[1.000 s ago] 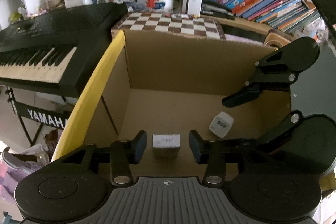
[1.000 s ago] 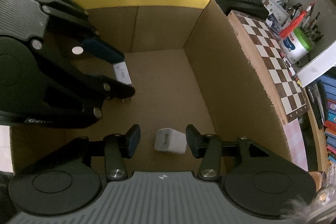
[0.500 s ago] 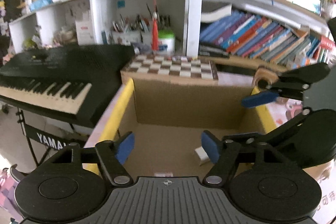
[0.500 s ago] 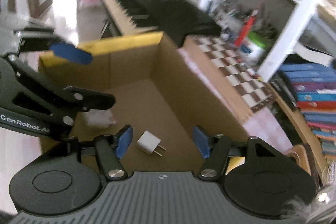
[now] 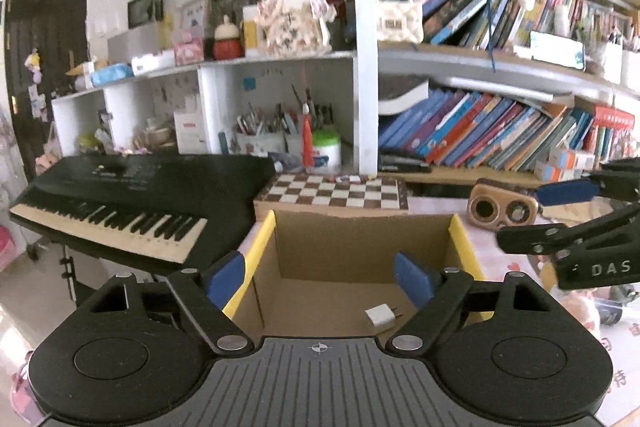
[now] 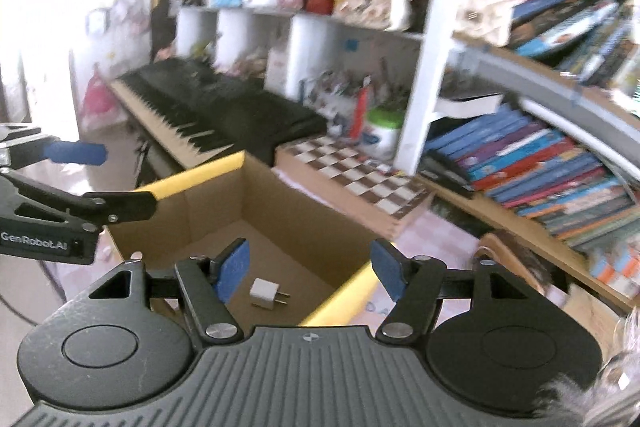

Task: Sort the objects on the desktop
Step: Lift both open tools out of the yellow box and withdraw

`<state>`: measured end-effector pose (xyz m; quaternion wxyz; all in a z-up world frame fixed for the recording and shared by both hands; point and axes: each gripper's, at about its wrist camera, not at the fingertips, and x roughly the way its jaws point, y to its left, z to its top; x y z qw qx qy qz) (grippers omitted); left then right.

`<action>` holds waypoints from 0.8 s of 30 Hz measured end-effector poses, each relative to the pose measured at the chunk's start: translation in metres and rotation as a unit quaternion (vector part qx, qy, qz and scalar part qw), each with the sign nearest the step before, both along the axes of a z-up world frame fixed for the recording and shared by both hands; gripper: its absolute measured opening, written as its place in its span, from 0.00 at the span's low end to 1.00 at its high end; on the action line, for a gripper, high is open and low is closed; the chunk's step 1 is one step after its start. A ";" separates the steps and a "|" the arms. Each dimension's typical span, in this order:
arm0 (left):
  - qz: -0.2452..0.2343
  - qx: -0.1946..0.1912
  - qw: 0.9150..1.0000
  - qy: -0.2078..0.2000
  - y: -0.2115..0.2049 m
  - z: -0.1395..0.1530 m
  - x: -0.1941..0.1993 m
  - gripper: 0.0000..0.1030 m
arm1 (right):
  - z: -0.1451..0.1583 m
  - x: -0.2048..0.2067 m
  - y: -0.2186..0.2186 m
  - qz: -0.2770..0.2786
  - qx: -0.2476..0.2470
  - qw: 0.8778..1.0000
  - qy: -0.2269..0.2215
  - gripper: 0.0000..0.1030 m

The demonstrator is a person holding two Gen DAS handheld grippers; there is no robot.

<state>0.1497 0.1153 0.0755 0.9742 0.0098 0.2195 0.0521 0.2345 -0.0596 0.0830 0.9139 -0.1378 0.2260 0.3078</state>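
An open cardboard box with yellow-taped rims stands below both grippers; its far wall also shows in the right wrist view. On its floor lies a white charger plug, prongs out. My left gripper hangs above the box's near side, its jaws opening with nothing between them. My right gripper is over the box's right corner, its jaws also opening and empty. Each view catches the other gripper's fingers at its edge.
A black keyboard stands left of the box. A chessboard lies behind it, and a wooden speaker sits to the right. Behind them are shelves of books and a pen holder.
Both grippers have risen out of the box and drawn back, and their jaws have widened. The charger plug stays on the box floor. The small labelled box is out of sight.
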 end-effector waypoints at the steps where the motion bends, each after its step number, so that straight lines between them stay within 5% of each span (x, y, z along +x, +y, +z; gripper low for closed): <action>1: 0.001 -0.001 1.000 -0.003 0.000 0.002 -0.006 0.83 | 0.001 -0.006 -0.005 -0.010 0.005 1.000 -0.004 0.64; 13: 0.010 -0.019 1.000 -0.022 0.001 0.006 -0.068 0.84 | 0.001 -0.079 -0.067 -0.145 0.060 0.988 -0.010 0.66; 24: 0.002 -0.031 0.999 -0.007 -0.011 -0.012 -0.115 0.84 | -0.030 -0.149 -0.078 -0.208 0.067 0.976 0.009 0.71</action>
